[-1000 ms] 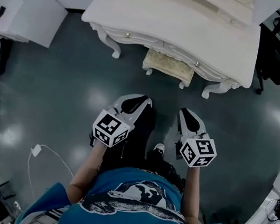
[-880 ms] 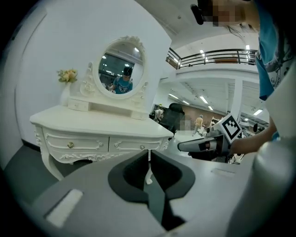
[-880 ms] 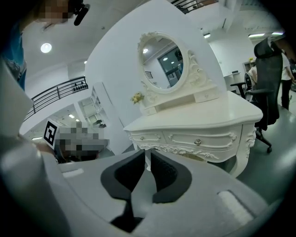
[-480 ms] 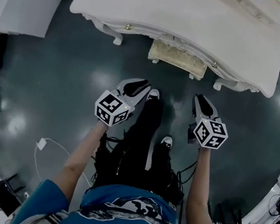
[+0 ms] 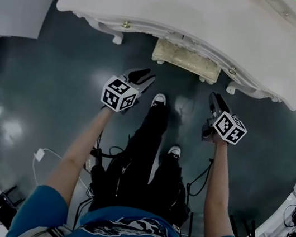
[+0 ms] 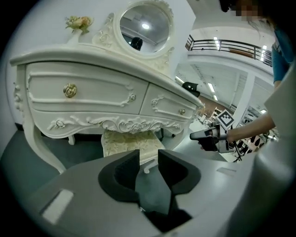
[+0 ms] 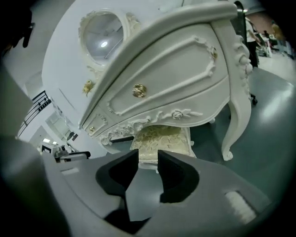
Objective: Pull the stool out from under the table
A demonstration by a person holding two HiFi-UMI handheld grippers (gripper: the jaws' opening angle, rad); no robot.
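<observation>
stool [image 5: 186, 62], cream and upholstered, sits tucked under the front edge of the white dressing table [image 5: 211, 18] in the head view, with only its near rim showing past the tabletop. the left gripper [image 5: 144, 76] hangs just short of the table's front on the left of the stool. the right gripper [image 5: 214, 98] hangs just short of it on the stool's right. both point toward the table and neither touches the stool. the person's shoes [image 5: 160, 99] stand on the dark floor [image 5: 58, 82] on the near side of the table, between the two grippers.

in the left gripper view the jaws have just been opening and stand a narrow gap apart, released, with nothing between them. beyond their tips the stool [image 6: 125, 141] shows under the table's carved apron. a brass knob [image 6: 70, 90] sits on the table's left drawer, and an oval mirror [image 6: 145, 25] rises from the tabletop. the right gripper [image 6: 203, 135] shows off the table's right end.

in the right gripper view the jaws have likewise just been opening and stand slightly apart, released and empty. the stool [image 7: 162, 139] lies straight beyond them under the table, apart from the tips. the table's curved leg [image 7: 236, 115] stands to the stool's right.
</observation>
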